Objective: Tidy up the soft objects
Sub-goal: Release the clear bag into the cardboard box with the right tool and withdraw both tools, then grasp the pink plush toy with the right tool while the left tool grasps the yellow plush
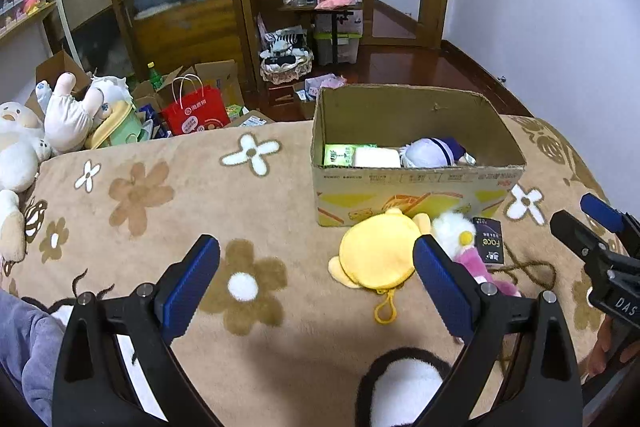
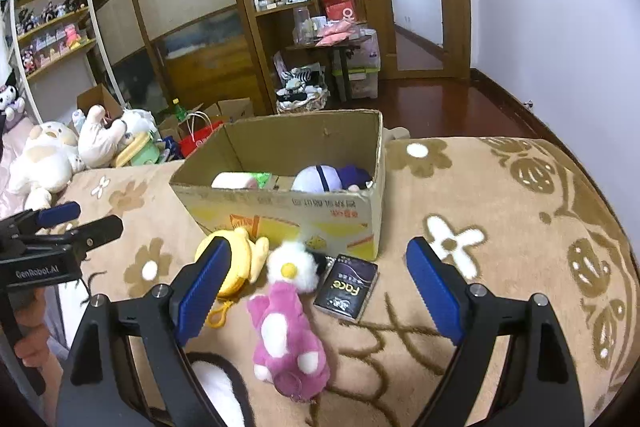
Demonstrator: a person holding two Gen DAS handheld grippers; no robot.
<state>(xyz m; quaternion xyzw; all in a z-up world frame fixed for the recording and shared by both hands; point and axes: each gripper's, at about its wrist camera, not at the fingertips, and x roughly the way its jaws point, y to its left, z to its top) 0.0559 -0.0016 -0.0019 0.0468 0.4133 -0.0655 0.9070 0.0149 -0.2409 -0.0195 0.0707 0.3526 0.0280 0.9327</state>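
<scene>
Just in front of the cardboard box [image 2: 288,215], on the flowered blanket [image 2: 500,247], lie a yellow plush pouch [image 1: 376,255], a pink and white plush toy [image 2: 288,323] and a dark tissue pack [image 2: 347,287], close together. Inside the box sit a white and purple plush [image 1: 432,153] and green packets [image 1: 340,155]. Both the left hand-held gripper [image 1: 316,287] and right hand-held gripper [image 2: 316,291] are spread wide, holding nothing.

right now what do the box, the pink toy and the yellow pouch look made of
Box: corrugated cardboard, matte brown inside with a printed yellow front; its top edge is raw and a little ragged.
Pink toy: plush, fuzzy pile with white patches, probably synthetic.
Yellow pouch: smooth short-pile fabric, with what looks like a plastic clip.
</scene>
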